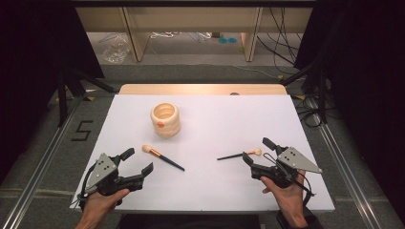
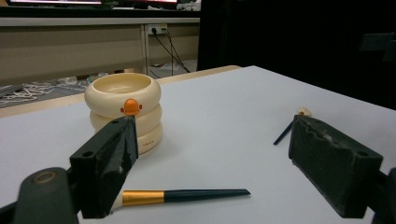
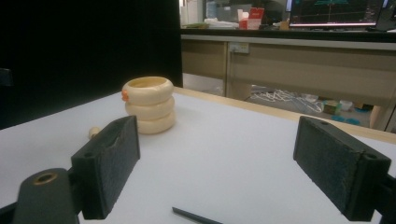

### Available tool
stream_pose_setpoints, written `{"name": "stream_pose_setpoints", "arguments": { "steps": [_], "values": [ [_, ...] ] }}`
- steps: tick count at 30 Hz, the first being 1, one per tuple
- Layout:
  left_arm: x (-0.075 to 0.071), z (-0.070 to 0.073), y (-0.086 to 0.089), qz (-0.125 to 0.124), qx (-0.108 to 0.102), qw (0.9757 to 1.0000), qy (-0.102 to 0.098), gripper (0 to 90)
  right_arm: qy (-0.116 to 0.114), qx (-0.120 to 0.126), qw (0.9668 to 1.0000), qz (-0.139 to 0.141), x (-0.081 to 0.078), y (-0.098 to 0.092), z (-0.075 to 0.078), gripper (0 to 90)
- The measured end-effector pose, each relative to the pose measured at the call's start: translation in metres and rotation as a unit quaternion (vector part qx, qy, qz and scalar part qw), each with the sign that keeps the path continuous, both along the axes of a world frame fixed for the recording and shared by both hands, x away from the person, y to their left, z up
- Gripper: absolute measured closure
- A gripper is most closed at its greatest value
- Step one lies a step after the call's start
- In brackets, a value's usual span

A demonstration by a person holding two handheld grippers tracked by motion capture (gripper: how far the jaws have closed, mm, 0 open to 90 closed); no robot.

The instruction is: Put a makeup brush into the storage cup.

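- Left tool (image 1: 139, 161), jaws spread, hovers at seven o'clock on the white surface (image 1: 210, 181).
- Right tool (image 1: 255, 151) likewise spread, at four o'clock.
- Two slim dark-handled makeup brushes (image 1: 162, 157) (image 1: 240, 154) lie near six o'clock from the cream ringed ceramic holder (image 1: 165, 119); probably light and stiff, best pinched mid-handle.
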State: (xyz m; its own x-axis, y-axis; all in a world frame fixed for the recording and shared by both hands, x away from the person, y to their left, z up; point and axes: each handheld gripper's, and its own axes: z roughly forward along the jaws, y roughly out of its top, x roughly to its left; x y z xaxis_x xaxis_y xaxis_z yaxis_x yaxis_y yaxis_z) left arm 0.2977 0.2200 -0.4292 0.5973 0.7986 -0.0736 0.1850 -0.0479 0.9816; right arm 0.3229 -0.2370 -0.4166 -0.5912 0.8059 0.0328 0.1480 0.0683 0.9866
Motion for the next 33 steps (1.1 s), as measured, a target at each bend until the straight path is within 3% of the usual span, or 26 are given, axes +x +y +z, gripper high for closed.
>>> {"name": "stream_pose_setpoints", "arguments": {
  "steps": [15, 33],
  "values": [
    [0.002, 0.000, -0.001, -0.003, -0.008, 1.0000, -0.001, 15.8, 0.006, 0.001, 1.0000, 0.003, 0.000, 0.000, 0.000, 15.8],
    [0.011, 0.001, -0.011, -0.017, 0.000, 0.9998, 0.013, 15.8, 0.001, 0.001, 1.0000, 0.003, 0.002, -0.001, -0.001, 15.9]
  ]
}}
